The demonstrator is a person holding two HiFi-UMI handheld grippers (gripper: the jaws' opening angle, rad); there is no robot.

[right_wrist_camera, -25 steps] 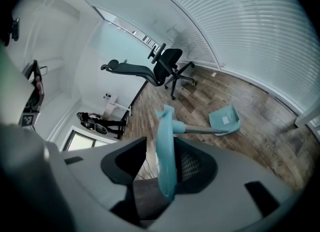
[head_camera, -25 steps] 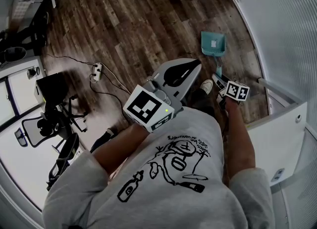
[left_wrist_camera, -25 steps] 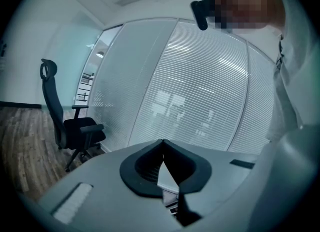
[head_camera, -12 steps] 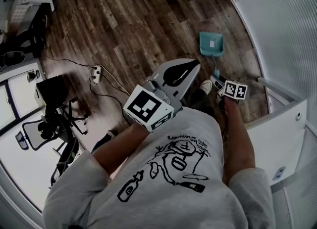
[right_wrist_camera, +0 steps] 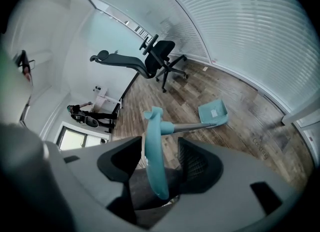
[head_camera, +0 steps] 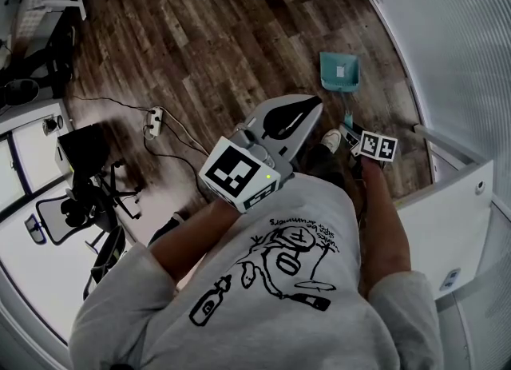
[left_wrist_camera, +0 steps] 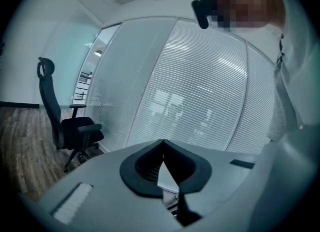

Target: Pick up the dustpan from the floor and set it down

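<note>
My right tool [right_wrist_camera: 160, 148] has just been opening: jaws now apart, teal dustpan [right_wrist_camera: 212, 112] handle standing loose between them, not clamped. Pan rests on wood floor [head_camera: 200, 33], so set-down looks done. Left tool [left_wrist_camera: 162, 162] together, empty.

Floor [head_camera: 207, 33]: dark wood planks. The teal dustpan [head_camera: 340, 71] is found resting on it by its pan, close to the blind-covered glass wall [head_camera: 455, 41]. A white power strip [head_camera: 154, 119] is noted lying well to its left. A black office chair [right_wrist_camera: 162, 58] is seen standing on the planks.
</note>
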